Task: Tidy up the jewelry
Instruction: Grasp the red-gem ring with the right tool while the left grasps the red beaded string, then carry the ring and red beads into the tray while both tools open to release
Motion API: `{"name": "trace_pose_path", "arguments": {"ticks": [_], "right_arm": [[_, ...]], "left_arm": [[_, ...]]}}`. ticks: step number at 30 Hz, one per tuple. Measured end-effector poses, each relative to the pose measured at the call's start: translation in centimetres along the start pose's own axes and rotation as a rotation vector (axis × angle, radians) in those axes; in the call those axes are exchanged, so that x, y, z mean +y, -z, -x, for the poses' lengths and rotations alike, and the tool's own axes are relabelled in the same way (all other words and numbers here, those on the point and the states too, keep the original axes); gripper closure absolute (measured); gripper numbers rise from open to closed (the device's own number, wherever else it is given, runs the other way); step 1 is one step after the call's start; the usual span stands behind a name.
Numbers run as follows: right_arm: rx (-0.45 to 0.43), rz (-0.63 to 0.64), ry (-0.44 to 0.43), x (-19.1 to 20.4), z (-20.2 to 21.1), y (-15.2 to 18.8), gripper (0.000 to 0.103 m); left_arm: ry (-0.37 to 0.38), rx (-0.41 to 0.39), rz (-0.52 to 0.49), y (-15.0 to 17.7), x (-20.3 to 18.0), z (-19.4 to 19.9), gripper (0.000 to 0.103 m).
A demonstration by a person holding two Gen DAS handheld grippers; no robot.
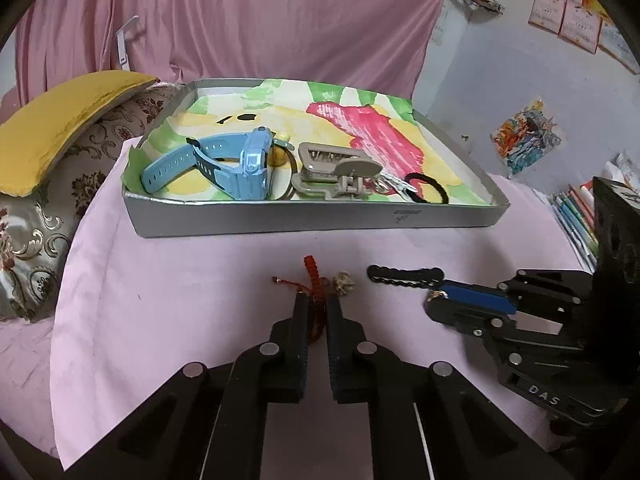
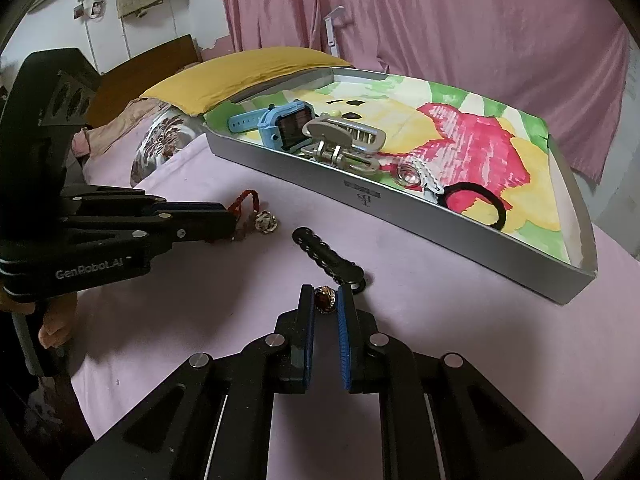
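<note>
You are pinching the red cord (image 1: pixel 315 280) with the left gripper (image 1: pixel 318 308), fingers nearly closed on it, near the tray (image 1: pixel 280 220). Your right gripper (image 2: pixel 325 300) is clamping the ring (image 2: pixel 325 299) beside the black clip (image 2: pixel 328 256) on the bed (image 1: pixel 180 280), likely so both loose pieces can go into the tray together.
</note>
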State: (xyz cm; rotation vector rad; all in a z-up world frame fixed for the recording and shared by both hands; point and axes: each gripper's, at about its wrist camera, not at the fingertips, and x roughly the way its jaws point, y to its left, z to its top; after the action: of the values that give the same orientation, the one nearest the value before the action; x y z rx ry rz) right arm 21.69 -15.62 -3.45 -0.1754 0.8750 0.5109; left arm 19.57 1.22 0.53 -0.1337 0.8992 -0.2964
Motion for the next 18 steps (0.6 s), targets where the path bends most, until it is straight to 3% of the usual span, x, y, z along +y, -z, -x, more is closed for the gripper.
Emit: {"name": "trace_pose_path", "arguments": {"ticks": [5,10,18], "right_arm": [[-0.063,-0.006,0.023,0.0,1.4,0.5,0.093],[-0.173,-0.056,0.044,-0.5,3.5,0.5,0.093],[-0.358,-0.091,0.098,-0.7,6.1,-0.6,0.093]], "left_arm": [[0.029,-0.044,-0.020,0.8,-0.4,1.1,0.096],[0.057,-0.143,-0.026,1.0,-0.7,2.7,0.097],[0.053,-0.370,-0.015,-0.2,-1.5,5.5,0.097]]}}
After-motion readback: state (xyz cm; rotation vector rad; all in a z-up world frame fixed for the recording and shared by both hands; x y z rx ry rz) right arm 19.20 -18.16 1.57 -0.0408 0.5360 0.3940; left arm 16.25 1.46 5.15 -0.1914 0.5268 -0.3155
